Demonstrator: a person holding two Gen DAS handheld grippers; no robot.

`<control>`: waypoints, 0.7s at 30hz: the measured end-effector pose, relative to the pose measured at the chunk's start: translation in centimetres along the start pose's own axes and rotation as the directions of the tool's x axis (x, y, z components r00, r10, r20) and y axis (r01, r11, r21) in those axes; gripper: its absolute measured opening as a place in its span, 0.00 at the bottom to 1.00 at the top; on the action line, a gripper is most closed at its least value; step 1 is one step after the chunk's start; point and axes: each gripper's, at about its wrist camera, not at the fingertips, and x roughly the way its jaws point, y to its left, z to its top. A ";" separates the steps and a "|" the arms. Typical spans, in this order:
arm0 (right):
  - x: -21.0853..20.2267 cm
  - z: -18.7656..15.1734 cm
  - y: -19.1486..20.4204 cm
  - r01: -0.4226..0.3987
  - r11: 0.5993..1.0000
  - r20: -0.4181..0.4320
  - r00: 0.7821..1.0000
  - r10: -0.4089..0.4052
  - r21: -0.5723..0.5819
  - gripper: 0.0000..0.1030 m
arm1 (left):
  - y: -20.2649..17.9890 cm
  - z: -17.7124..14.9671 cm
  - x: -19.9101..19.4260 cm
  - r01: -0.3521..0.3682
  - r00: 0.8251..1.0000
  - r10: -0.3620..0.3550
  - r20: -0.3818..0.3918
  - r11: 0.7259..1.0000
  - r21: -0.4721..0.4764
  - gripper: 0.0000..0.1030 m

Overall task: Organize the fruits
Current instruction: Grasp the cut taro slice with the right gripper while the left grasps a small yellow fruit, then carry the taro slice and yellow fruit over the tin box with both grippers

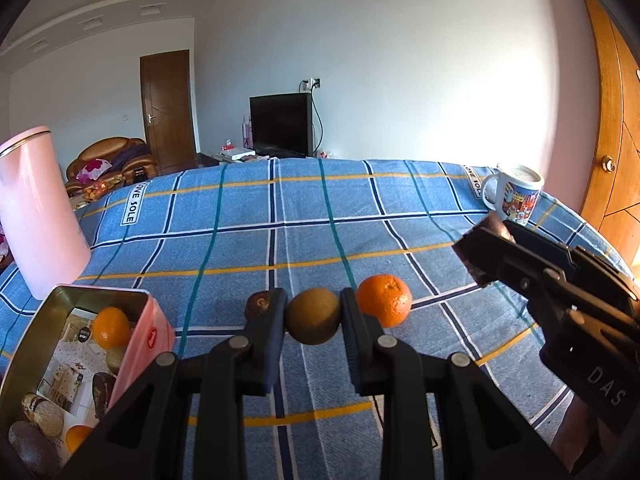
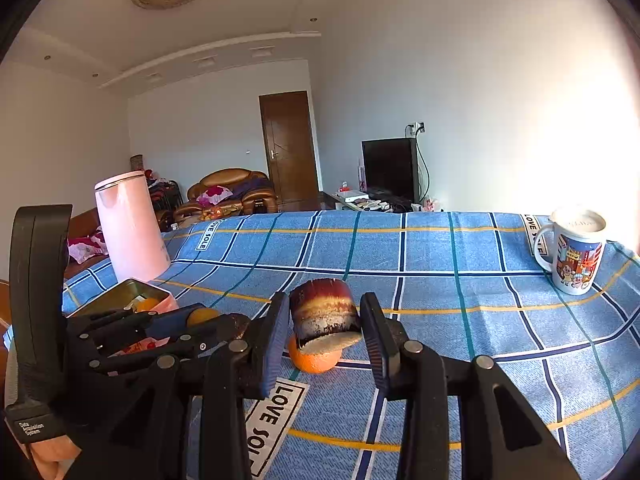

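Observation:
My left gripper (image 1: 313,316) is shut on a brown kiwi (image 1: 313,316) just above the blue checked cloth (image 1: 320,220). A dark round fruit (image 1: 260,304) lies behind its left finger and an orange (image 1: 384,300) lies beside its right finger. The pink tin box (image 1: 80,360) at lower left holds oranges and several dark fruits. My right gripper (image 2: 325,322) is shut on a dark red-brown halved fruit (image 2: 325,316), held above the orange (image 2: 316,358). It also shows in the left wrist view (image 1: 486,250) at the right.
A pink kettle (image 1: 36,216) stands behind the tin box. A cartoon-printed white mug (image 1: 516,194) stands at the far right of the table; it also shows in the right wrist view (image 2: 574,252). A wooden door (image 1: 616,120) is at the right.

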 end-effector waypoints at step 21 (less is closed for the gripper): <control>-1.6 -0.1 1.0 0.010 0.998 0.072 0.997 -0.006 -0.058 0.38 | -0.3 -0.8 -3.9 -0.078 0.983 0.072 0.168 0.996 0.031 0.27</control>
